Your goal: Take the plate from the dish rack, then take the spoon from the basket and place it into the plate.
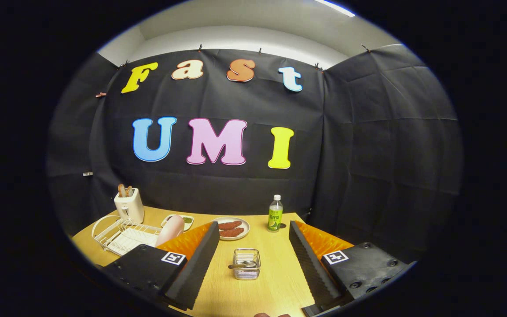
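Pink plate point(170, 230) upright in rack point(121, 235)

The table point(275, 264) has a pale wood-grain top with a smooth, low-sheen finish. On it, the small basket point(246, 264) between the gripper's point(253, 264) spread, empty fingers is bright wire mesh, and the spoon point(241, 265) lying in it looks like polished metal. The dish rack point(121, 235) is thin coated wire, and the plate point(170, 230) standing in it is smooth and glossy, like glazed ceramic or hard plastic. The toaster point(129, 206) has a smooth, slightly shiny plastic-looking shell. The bottle point(275, 214) is clear plastic with a printed wrap. The finger pads point(200, 259) are matt, with ribbed inner faces. The booth wall point(368, 154) is matt, creased cloth.
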`<state>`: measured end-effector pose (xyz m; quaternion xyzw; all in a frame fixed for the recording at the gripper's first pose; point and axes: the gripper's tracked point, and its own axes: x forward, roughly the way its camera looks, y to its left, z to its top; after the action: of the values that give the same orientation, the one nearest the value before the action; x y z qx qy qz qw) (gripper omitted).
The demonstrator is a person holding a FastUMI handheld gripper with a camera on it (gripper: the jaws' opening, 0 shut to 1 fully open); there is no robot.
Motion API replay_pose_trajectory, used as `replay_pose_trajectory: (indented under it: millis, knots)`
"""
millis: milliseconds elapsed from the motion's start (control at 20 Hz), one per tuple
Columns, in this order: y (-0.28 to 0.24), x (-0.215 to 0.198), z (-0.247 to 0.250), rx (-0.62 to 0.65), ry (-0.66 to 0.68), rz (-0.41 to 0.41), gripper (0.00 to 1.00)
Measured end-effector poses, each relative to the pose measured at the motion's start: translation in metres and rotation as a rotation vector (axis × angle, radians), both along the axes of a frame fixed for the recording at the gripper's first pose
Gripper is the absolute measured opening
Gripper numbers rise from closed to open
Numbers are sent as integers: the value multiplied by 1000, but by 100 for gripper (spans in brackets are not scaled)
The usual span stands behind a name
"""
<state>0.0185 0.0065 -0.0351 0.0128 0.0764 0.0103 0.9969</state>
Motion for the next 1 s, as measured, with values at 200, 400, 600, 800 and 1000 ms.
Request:
replay_pose_trajectory:
  millis: [200,400,600,800,1000]
  knots:
    - [14,26,-3,12,23,63,97]
    - [49,50,-8,46,104,148,97]
    - [89,78,1,51,178,204,97]
    - [133,106,4,25,231,229,98]
    - [189,118,-28,-13,297,315,97]
